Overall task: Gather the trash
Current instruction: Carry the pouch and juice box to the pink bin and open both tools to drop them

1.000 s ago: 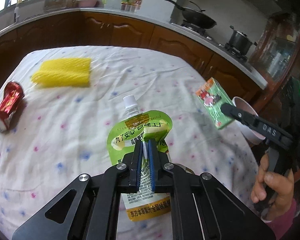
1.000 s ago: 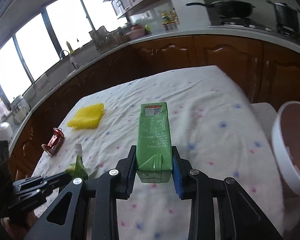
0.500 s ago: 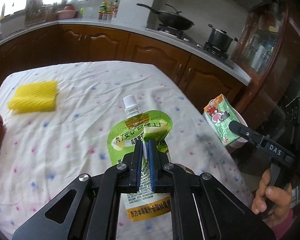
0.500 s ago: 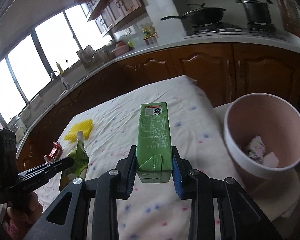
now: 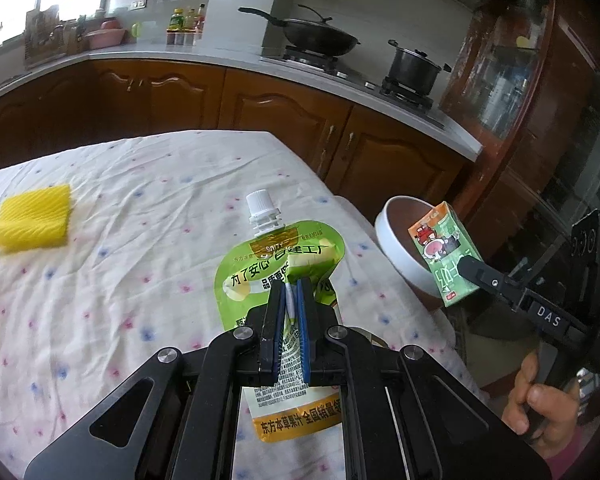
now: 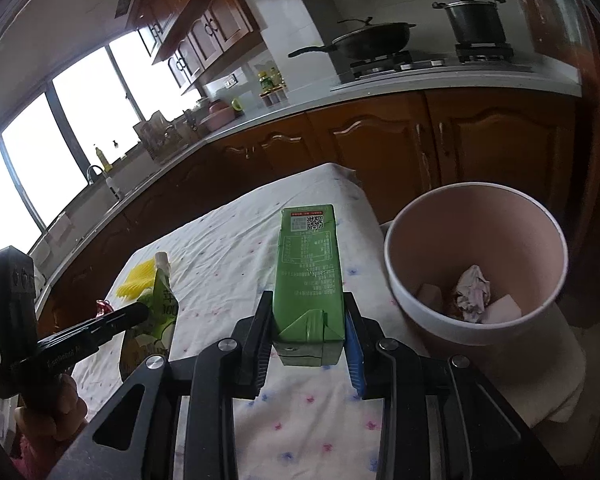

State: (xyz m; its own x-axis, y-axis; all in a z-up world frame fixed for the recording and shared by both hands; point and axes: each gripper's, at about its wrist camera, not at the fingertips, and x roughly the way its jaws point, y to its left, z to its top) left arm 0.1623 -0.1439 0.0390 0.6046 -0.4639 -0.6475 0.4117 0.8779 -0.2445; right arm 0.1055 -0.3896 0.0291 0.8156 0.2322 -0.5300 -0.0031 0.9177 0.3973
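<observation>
- Green carton (image 6: 309,276) clamped in my right gripper (image 6: 309,336), just beside the bin (image 6: 476,248); not dropped yet.
- Left gripper (image 5: 289,308) pinches the pouch (image 5: 278,264) above the table (image 5: 120,240).
- Sponge (image 5: 30,222), can (image 6: 104,307) remain.

Black claws (image 5: 288,300) (blue pads (image 6: 352,344))

Trash held aloft, bin beside the bench
A green spouted juice pouch (image 5: 278,264) and a green rectangular drink carton (image 6: 309,276) hang above the cloth; the pink round plastic bin (image 6: 476,216) holds crumpled paper.
</observation>
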